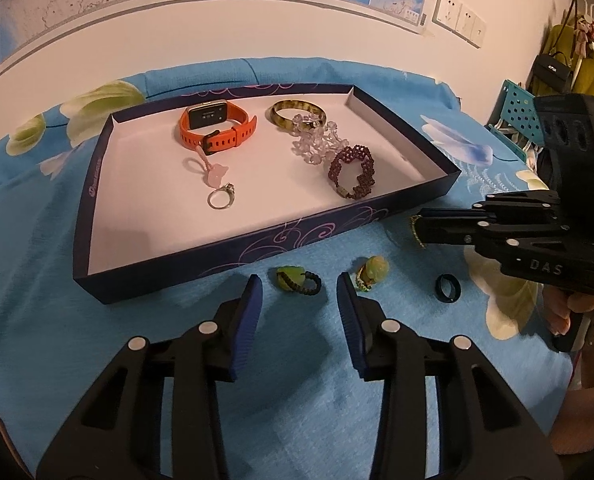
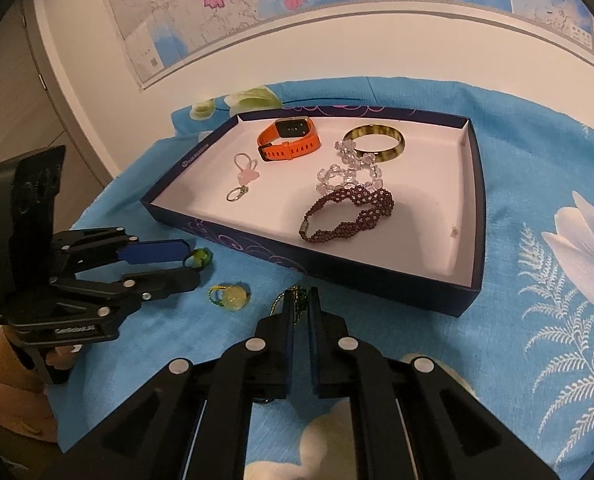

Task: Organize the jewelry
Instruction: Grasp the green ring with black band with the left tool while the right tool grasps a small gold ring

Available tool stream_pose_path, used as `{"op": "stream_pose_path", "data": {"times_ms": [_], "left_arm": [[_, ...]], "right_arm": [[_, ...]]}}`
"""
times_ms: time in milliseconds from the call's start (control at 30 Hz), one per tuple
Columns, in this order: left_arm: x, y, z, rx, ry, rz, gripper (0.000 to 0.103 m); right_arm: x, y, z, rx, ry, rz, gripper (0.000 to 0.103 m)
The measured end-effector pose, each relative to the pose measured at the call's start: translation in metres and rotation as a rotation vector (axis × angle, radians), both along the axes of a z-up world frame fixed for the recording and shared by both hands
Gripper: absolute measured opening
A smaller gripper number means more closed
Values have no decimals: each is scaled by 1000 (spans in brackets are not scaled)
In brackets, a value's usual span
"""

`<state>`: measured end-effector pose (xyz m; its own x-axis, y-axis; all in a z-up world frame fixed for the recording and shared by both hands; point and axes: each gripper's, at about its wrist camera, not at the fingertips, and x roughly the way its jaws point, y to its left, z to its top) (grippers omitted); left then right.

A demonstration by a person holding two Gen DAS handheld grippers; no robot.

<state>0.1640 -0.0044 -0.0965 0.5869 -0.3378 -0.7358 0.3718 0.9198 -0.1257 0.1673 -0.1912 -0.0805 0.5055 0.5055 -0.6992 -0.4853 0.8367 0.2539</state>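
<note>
Spread under everything: a blue floral cloth [image 1: 337,420], soft and wrinkled. On it, a shallow dark navy cardboard tray with white floor [image 1: 233,256], already holding an orange-strapped smartwatch [image 1: 217,130], a mottled green-brown bangle [image 1: 297,114], a clear crystal bead bracelet [image 1: 317,140], a woven dark-red bead bracelet [image 1: 351,172], a pink charm on a loop [image 1: 209,170] and a silver ring [image 1: 221,199].

Still outside, on the cloth just before the tray's near wall: a green bead on a dark cord ring [image 1: 297,278], a yellow-green bead on a green-gold beaded ring [image 1: 371,272], a plain dark band ring [image 1: 448,288], and a thin green-gold beaded strand [image 2: 293,300].

Left gripper [image 1: 299,300]: jaws wide apart, nothing held, hovering low with the green bead on the dark cord just ahead of the gap. Right gripper [image 2: 300,300]: jaws nearly closed around the strand, seemingly pinching it.

Step in hand, by judgement: collecting the last loose pieces. Next, likely: lifting the strand clear of the near wall and releasing over bare tray floor; for the left, moving forward to straddle the green bead, then closing gently, since it may roll or slip.
</note>
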Motion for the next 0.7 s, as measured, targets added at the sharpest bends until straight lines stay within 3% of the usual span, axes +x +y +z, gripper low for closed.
{"op": "stream_pose_path", "data": {"times_ms": [333,500,700], "left_arm": [[3,-1,-2,5,12,12,36],[7,-1,-3,10,17,23,24],[7,-4,-3,26,11,26,23]], "right_arm": [[-7,5,9,-27,-41,6,5],[-8,7,10,-27,-45,15,5],[-10,3,12,-15,-49,7,5]]}}
